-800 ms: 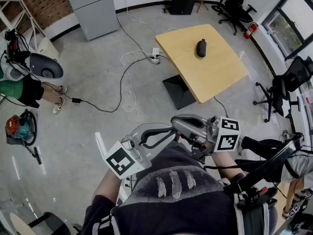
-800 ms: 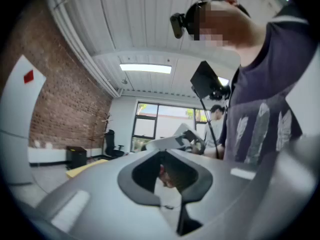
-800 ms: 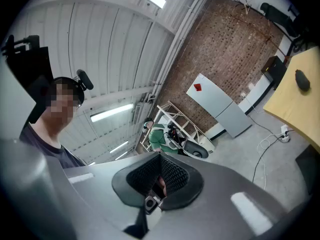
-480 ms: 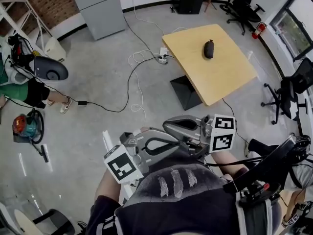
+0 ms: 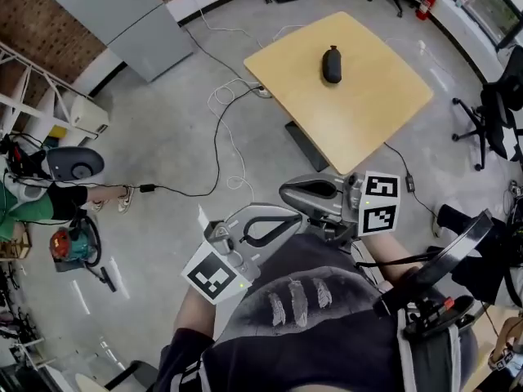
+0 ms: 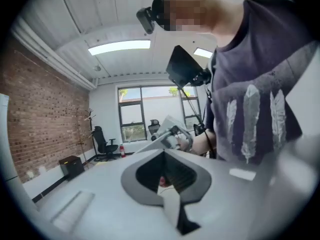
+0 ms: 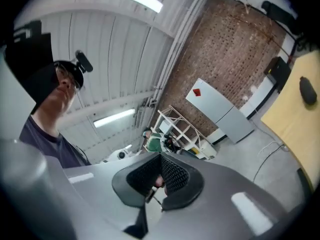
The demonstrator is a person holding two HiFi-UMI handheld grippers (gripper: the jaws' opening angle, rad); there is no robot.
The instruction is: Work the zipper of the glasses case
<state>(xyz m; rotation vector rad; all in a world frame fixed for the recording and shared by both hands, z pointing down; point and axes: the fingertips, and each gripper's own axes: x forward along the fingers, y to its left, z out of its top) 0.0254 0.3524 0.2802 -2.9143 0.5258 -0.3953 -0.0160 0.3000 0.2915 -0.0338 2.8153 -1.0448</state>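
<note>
The dark, oval glasses case [image 5: 331,64] lies on the light wooden table [image 5: 368,113], far ahead of me; the right gripper view shows the case [image 7: 307,90] small at the right edge. I hold both grippers close against my torso, well away from the table. My left gripper [image 5: 296,219] points right and is shut with nothing in it; in its own view the left gripper [image 6: 167,184] has its jaws together. My right gripper [image 5: 286,193] points left, also shut and empty, and the right gripper [image 7: 155,181] faces the brick wall in its own view.
A power strip [image 5: 261,90] and loose cables [image 5: 221,129] lie on the concrete floor left of the table. Office chairs [image 5: 498,113] stand at the right, a grey cabinet [image 5: 114,11] at the back, and a person in green [image 5: 33,207] with a red vacuum [image 5: 65,243] at the left.
The head view has swung, so the table and floor sit differently in the picture. Both grippers stay shut near my chest, barely shifted.
</note>
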